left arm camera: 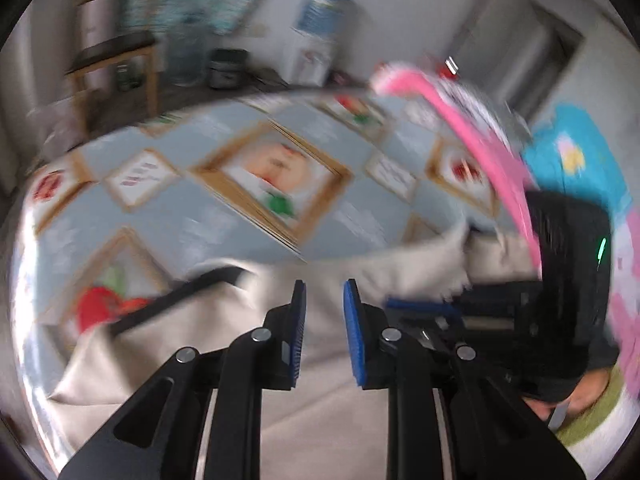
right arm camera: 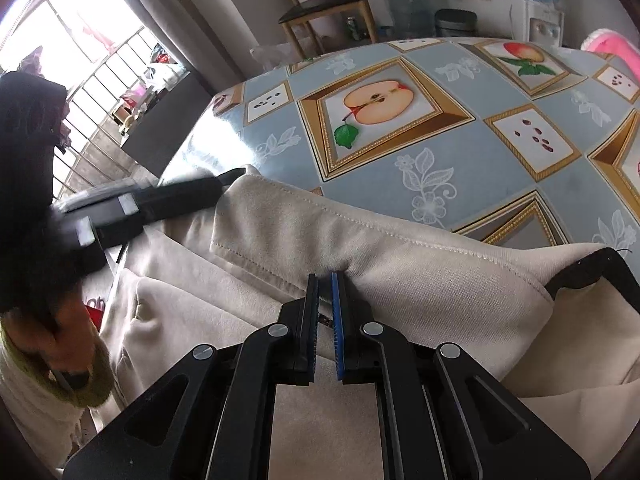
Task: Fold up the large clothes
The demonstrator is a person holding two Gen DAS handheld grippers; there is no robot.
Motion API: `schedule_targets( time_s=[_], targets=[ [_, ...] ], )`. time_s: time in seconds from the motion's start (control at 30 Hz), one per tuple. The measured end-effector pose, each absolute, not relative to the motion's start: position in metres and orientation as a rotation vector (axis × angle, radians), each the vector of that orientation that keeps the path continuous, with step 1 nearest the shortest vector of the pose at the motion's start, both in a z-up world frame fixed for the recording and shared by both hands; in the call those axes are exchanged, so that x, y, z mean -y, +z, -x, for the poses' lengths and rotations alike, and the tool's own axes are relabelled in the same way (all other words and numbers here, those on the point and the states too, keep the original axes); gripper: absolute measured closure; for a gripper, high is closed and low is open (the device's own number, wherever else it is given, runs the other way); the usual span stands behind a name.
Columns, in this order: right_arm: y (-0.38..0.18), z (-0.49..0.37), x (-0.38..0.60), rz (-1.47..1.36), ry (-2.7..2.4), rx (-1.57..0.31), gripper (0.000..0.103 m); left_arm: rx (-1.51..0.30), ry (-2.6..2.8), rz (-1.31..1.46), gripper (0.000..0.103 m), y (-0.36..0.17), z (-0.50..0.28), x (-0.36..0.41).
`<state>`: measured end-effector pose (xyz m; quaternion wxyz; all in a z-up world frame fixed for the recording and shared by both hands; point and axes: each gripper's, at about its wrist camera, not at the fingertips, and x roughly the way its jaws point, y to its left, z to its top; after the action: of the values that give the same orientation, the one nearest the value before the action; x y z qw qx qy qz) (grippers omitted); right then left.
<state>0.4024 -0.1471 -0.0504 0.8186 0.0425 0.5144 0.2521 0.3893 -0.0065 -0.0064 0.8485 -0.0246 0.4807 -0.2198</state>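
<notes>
Garment [right arm camera: 420,280], cream with black trim, is spread rumpled over the near part of the table [right arm camera: 500,160], which is covered by a fruit-print cloth. A stitched hem band is seen turned over on top, with loose layers bunched below it. No neat fold is visible yet, so the task is judged early: most folding and flattening is left.

Right gripper [right arm camera: 325,280] is clamped on the hem edge; its jaws are nearly together and the fabric is puckered where it is pinched. Left gripper [left arm camera: 324,288] is seen blurred above the cloth, its jaws parted a little with a clear gap; nothing is visibly held between them, only cream fabric lying behind.

A pink item [left arm camera: 460,120] is seen at the far table edge, and a wooden chair [right arm camera: 328,8] and a water dispenser [left arm camera: 316,28] stand beyond by the wall.
</notes>
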Motion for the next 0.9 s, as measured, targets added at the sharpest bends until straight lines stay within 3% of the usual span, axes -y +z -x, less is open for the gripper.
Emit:
schedule_targets(
  time_s=[0.23, 0.27, 0.3, 0.33, 0.4, 0.6, 0.67, 0.73, 0.9],
  targets=[
    [-0.045, -0.401, 0.163, -0.173, 0.55, -1.153, 0.095, -1.058, -0.436, 0.015, 0.083, -0.037, -0.385, 0.016],
    [-0.042, -0.4, 0.168, -0.199, 0.547, -1.163, 0.09, -1.056, -0.436, 0.007, 0.083, -0.036, -0.385, 0.017],
    [-0.035, -0.397, 0.18, -0.242, 0.53, -1.163, 0.073, -1.052, -0.437, -0.002, 0.083, -0.036, -0.384, 0.017],
    [-0.027, -0.393, 0.193, -0.279, 0.504, -1.144, 0.048, -1.05, -0.438, -0.003, 0.083, -0.037, -0.383, 0.017],
    [-0.012, -0.383, 0.219, -0.336, 0.473, -1.093, 0.041, -1.043, -0.443, 0.002, 0.083, -0.037, -0.382, 0.017],
    [-0.021, -0.379, 0.261, -0.395, 0.356, -1.153, 0.042, -1.033, -0.453, 0.029, 0.083, -0.038, -0.383, 0.013],
    [-0.034, -0.383, 0.251, -0.382, 0.371, -1.197, 0.056, -1.028, -0.454, 0.045, 0.083, -0.039, -0.382, 0.011],
    [-0.047, -0.392, 0.24, -0.352, 0.377, -1.228, 0.091, -1.024, -0.457, 0.054, 0.083, -0.039, -0.381, 0.01],
    [-0.044, -0.4, 0.228, -0.191, 0.325, -1.17, 0.095, -1.029, -0.465, 0.047, 0.083, -0.038, -0.38, 0.011]
  ],
)
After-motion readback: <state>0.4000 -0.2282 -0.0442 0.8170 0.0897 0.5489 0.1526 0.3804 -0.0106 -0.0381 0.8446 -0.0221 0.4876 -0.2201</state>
